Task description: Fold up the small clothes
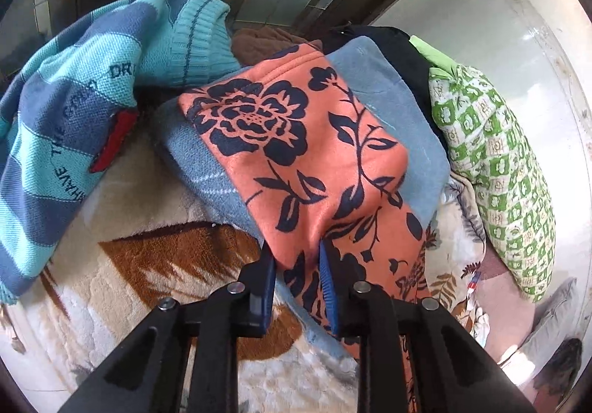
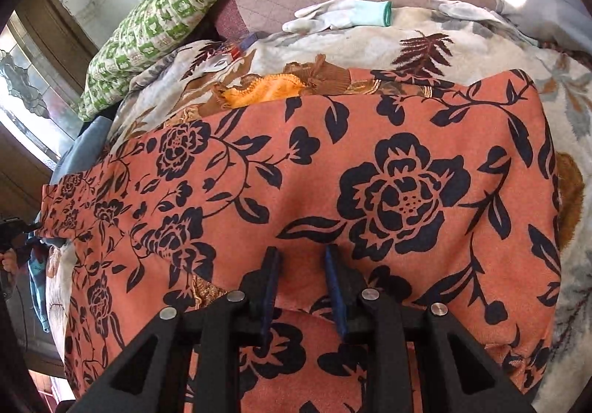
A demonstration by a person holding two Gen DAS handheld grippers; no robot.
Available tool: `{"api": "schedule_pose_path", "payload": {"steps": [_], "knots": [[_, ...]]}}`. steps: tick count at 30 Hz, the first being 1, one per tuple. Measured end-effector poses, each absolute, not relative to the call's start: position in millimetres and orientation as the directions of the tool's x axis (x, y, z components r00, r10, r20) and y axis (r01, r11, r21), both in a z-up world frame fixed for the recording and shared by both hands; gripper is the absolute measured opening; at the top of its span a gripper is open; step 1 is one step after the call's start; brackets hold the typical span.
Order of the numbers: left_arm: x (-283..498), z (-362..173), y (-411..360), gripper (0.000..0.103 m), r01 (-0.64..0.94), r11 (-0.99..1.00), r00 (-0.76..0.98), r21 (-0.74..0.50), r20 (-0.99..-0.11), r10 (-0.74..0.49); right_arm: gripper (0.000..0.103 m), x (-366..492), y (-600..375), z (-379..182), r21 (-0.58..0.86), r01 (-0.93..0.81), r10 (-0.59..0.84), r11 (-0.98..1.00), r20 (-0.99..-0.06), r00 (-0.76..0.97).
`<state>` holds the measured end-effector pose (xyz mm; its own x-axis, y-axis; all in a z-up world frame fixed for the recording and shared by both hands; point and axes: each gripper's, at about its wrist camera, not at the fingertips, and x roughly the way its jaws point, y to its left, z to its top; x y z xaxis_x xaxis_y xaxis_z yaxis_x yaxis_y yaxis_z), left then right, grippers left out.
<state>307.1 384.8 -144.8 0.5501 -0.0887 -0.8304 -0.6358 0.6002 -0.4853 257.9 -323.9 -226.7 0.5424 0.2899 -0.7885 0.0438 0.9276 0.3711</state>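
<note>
Two black hand-held grippers with blue pads, both clamped on one orange fabric garment printed with dark navy flowers and vines [image 2: 370, 168]. Left gripper [image 1: 296, 257] pinched a bunched fold of that garment's edge between its pads, jaws nearly together with cloth filling the gap. Right gripper [image 2: 301, 257] likewise gripped a raised ridge of the same garment, pads pressed against the cloth on both sides. Spread the orange garment across a cream plush blanket with brown leaf pattern [image 2: 425, 39], one end draped up over a folded grey-blue fleece piece [image 1: 388, 80]. Left of the orange garment in the left wrist view lay a knitted sweater in teal and slate-blue stripes with lettering [image 1: 66, 109]. Right of the orange garment there, a green-and-white checked cushion [image 1: 495, 168]. Beyond the orange garment in the right wrist view, a small yellow-orange cloth with a stitched edge [image 2: 266, 89] and, farther off, a pale grey work glove with a teal cuff [image 2: 340, 15].
</note>
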Motion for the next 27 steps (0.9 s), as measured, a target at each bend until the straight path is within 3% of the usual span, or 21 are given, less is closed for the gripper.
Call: {"api": "schedule_pose_path", "payload": {"steps": [11, 12, 14, 18, 19, 20, 23, 27], "knots": [[314.9, -135.8, 383.7, 0.024, -0.668, 0.573, 0.534, -0.475, -0.842, -0.076, 0.029, 256.1, -321.3, -224.7, 0.362, 0.033, 0.287, 0.932, -0.787, 0.547], [314.8, -138.5, 385.4, 0.025, -0.67, 0.549, 0.549, -0.5, -0.831, -0.087, 0.029, 255.7, -322.0, -224.8, 0.363, 0.032, 0.287, 0.931, -0.787, 0.547], [317.3, -143.2, 385.7, 0.04, -0.672, 0.539, 0.551, -0.508, -0.829, -0.094, 0.029, 255.3, -322.6, -225.0, 0.363, 0.032, 0.288, 0.931, -0.786, 0.547], [314.9, -152.5, 383.3, 0.04, -0.692, 0.525, 0.539, -0.496, -0.838, -0.081, 0.029, 255.2, -322.6, -224.7, 0.36, 0.03, 0.286, 0.933, -0.787, 0.547], [314.0, -154.4, 383.2, 0.037, -0.693, 0.528, 0.536, -0.491, -0.841, -0.079, 0.029, 255.3, -323.1, -224.9, 0.359, 0.029, 0.286, 0.933, -0.787, 0.547], [312.4, -155.4, 383.5, 0.018, -0.693, 0.532, 0.535, -0.486, -0.842, -0.071, 0.029, 255.4, -323.2, -224.9, 0.36, 0.028, 0.287, 0.933, -0.786, 0.547], [307.1, -152.5, 383.5, 0.01, -0.679, 0.548, 0.557, -0.489, -0.829, -0.05, 0.029, 255.3, -323.5, -224.4, 0.363, 0.031, 0.288, 0.931, -0.785, 0.549], [305.1, -126.6, 367.6, 0.007, -0.615, 0.632, 0.609, -0.472, -0.793, 0.0, 0.029, 251.5, -325.9, -210.4, 0.385, 0.013, 0.306, 0.923, -0.753, 0.583]]}}
